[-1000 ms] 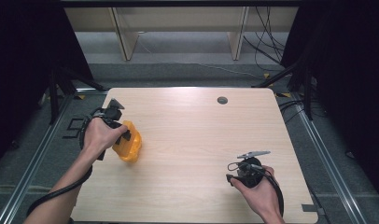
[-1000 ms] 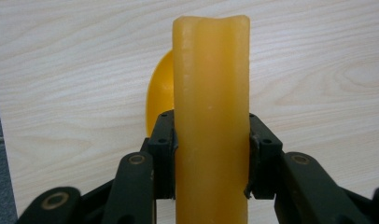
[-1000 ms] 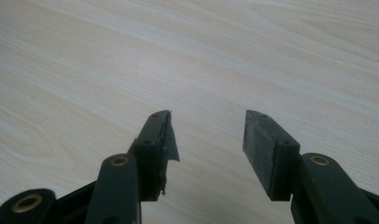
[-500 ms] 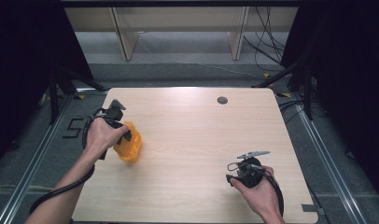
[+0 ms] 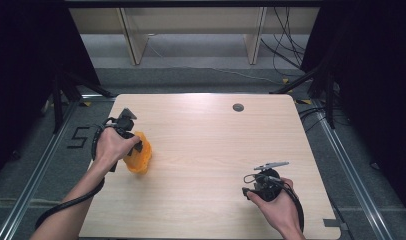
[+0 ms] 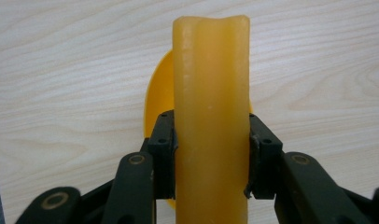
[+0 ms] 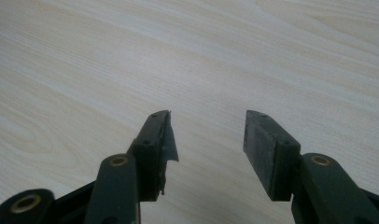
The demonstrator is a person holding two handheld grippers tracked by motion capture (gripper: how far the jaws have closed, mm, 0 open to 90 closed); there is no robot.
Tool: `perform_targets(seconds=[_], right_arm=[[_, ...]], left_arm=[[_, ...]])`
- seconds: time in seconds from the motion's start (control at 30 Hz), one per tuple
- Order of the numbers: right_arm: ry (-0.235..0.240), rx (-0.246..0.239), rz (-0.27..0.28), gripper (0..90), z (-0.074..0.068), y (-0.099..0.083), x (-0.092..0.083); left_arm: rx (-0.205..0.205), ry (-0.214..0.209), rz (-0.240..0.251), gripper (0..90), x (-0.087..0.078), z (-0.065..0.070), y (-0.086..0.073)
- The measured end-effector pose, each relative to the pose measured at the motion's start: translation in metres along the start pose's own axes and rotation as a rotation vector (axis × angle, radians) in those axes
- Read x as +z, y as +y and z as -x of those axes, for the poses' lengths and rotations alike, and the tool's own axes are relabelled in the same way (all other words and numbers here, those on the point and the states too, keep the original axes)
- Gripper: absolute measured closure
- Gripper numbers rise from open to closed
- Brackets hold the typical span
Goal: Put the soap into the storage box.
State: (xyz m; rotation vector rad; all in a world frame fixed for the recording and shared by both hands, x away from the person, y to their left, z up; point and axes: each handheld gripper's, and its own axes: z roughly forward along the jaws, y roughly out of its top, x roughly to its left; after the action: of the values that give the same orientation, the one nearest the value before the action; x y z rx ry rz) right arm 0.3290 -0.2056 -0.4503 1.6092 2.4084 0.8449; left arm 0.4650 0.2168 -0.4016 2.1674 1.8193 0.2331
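left gripper view: left tongs (image 6: 211, 154) clamp an orange object (image 6: 211, 116); right tongs (image 7: 208, 135) gape, holding nothing.

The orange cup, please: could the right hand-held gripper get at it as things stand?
Probably yes. The right hand-held gripper is open and bare table lies between it and the orange cup. But the left hand-held gripper is already shut on the cup, so only its free side is open.

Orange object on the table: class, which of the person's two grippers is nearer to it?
Left. The left gripper is clamped on the orange object at the table's left side; the right gripper is open near the front right, well apart from it.
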Motion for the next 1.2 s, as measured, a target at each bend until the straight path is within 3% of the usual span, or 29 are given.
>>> perform_targets(seconds=[0.37, 0.63, 0.67, 0.73, 0.87, 0.97, 1.07, 1.1, 1.2], right_arm=[[0.0, -0.005, -0.002, 51.3, 0.0, 0.0, 0.0], [-0.003, 0.0, -0.002, 51.0, 0.0, 0.0, 0.0], [-0.006, 0.0, -0.001, 51.0, 0.0, 0.0, 0.0], [-0.004, -0.006, -0.004, 50.9, 0.0, 0.0, 0.0], [-0.033, -0.006, -0.02, 50.6, -0.001, 0.0, 0.0], [-0.032, -0.008, -0.021, 50.4, -0.001, 0.0, 0.0], [-0.033, -0.007, -0.021, 50.2, -0.001, 0.0, 0.0], [-0.034, -0.004, -0.021, 50.1, -0.001, 0.0, 0.0], [-0.035, -0.004, -0.026, 50.0, -0.001, 0.0, 0.001]], left_arm=[[-0.019, 0.002, -0.018, 60.6, 0.009, 0.0, -0.001], [0.006, 0.004, -0.011, 59.9, 0.011, 0.0, -0.002], [0.021, 0.005, 0.02, 59.0, 0.009, 0.0, -0.003], [0.024, -0.003, 0.037, 56.8, 0.007, 0.0, -0.002], [0.037, -0.02, 0.042, 49.5, 0.005, 0.001, -0.003], [0.067, -0.024, 0.093, 45.8, 0.005, -0.001, -0.003], [0.059, -0.044, 0.137, 38.4, 0.003, 0.003, -0.006], [0.084, -0.036, 0.127, 37.7, 0.0, 0.002, -0.006], [0.065, -0.036, 0.131, 34.2, -0.002, 0.005, -0.007]])
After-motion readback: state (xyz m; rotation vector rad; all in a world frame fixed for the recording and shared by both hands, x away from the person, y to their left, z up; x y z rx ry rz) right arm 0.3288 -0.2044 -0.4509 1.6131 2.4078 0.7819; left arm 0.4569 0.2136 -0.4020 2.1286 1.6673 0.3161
